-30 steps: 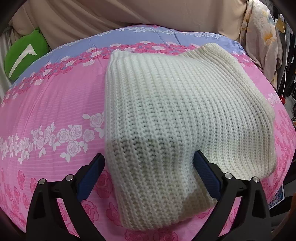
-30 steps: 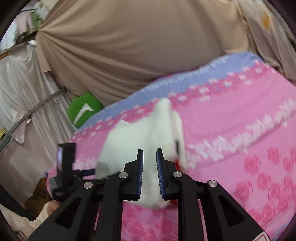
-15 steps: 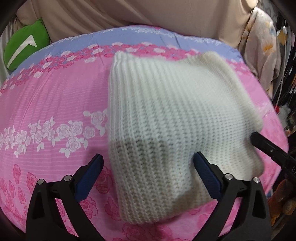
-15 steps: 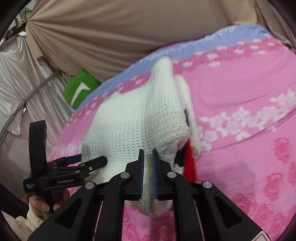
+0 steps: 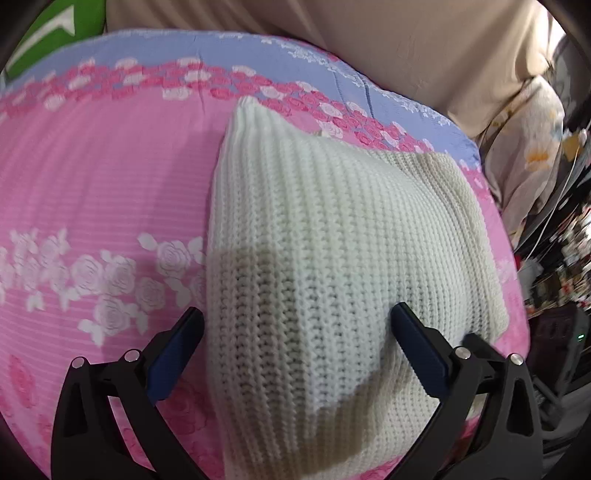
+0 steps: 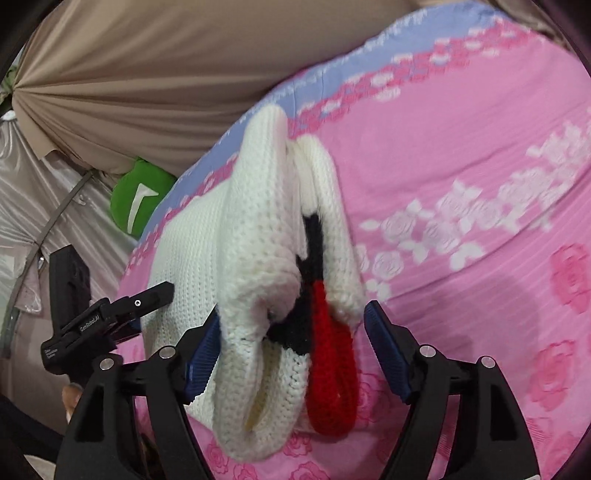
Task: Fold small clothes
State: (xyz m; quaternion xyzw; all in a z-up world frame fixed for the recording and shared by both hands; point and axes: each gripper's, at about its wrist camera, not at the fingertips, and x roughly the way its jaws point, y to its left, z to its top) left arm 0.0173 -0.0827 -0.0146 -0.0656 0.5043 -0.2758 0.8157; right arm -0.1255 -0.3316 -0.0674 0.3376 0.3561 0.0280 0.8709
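Note:
A folded white knit sweater (image 5: pixel 325 266) lies on the pink rose-print bedcover (image 5: pixel 92 192). In the right wrist view the sweater (image 6: pixel 255 258) shows its folded edge, with red and black knit parts (image 6: pixel 325 332) between the white layers. My left gripper (image 5: pixel 295 332) is open, its blue-padded fingers on either side of the sweater's near end. My right gripper (image 6: pixel 291 328) is open, its fingers straddling the folded edge. The left gripper (image 6: pixel 110 317) also shows in the right wrist view at the sweater's far side.
A green cushion (image 6: pixel 142 195) lies at the bed's far end, also in the left wrist view (image 5: pixel 55 33). A beige curtain (image 6: pixel 147 74) hangs behind the bed. Floral fabric (image 5: pixel 532 155) and clutter stand past the bed's right edge.
My right gripper was shut on the sweater's edge and has opened, releasing it onto the bed. The sweater has settled flatter. The left gripper stayed open and moved closer.

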